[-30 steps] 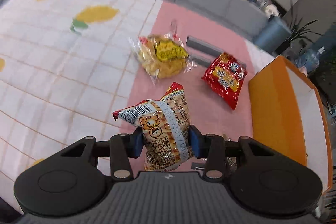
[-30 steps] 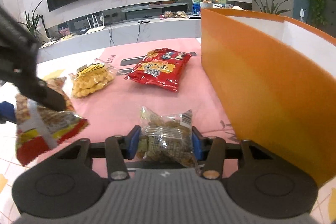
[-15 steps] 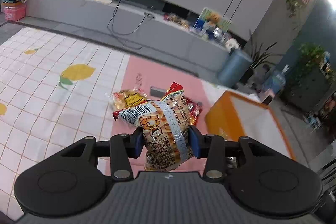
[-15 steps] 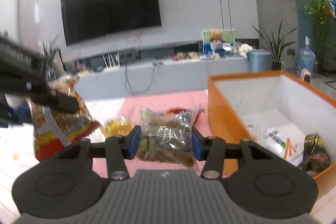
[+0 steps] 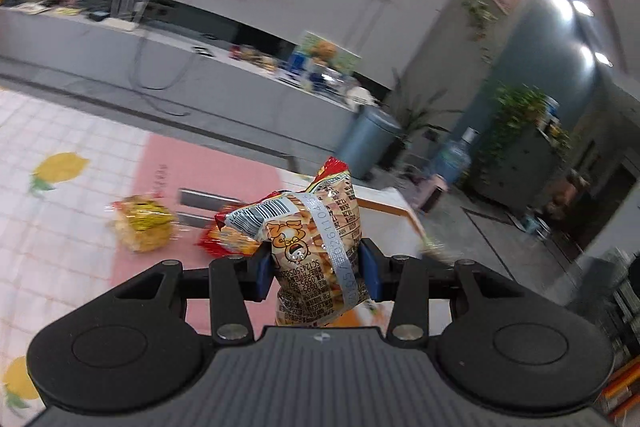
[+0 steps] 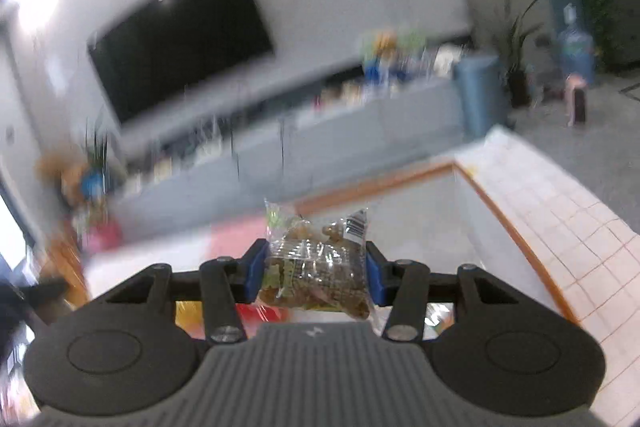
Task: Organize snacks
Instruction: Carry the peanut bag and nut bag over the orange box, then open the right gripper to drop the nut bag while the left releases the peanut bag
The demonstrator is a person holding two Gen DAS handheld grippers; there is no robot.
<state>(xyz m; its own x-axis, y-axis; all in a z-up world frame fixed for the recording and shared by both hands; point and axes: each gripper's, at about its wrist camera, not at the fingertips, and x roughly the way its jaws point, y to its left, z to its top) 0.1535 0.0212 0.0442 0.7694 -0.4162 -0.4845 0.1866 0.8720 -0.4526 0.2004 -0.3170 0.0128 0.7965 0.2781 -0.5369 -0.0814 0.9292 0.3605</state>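
My left gripper [image 5: 316, 269] is shut on an orange and red snack bag [image 5: 316, 247] with a barcode, held well above the table. My right gripper [image 6: 316, 275] is shut on a clear bag of brown snacks [image 6: 316, 267], held over the orange box with white inside [image 6: 472, 203]. On the pink mat [image 5: 208, 163] lie a yellow snack bag [image 5: 142, 227] and a red snack bag [image 5: 224, 237], partly hidden behind my held bag. The box rim [image 5: 384, 205] shows just behind the left gripper.
The tablecloth [image 5: 52, 223] is white with a grid and lemon prints. Two grey strips [image 5: 200, 197] lie on the mat. Beyond the table stand a long grey cabinet [image 5: 168, 75], a grey bin [image 5: 366, 141] and plants. The right wrist view is blurred.
Both grippers have risen and tilted up with their bags. The right gripper has moved over the open box. The left gripper has swung right toward the box.
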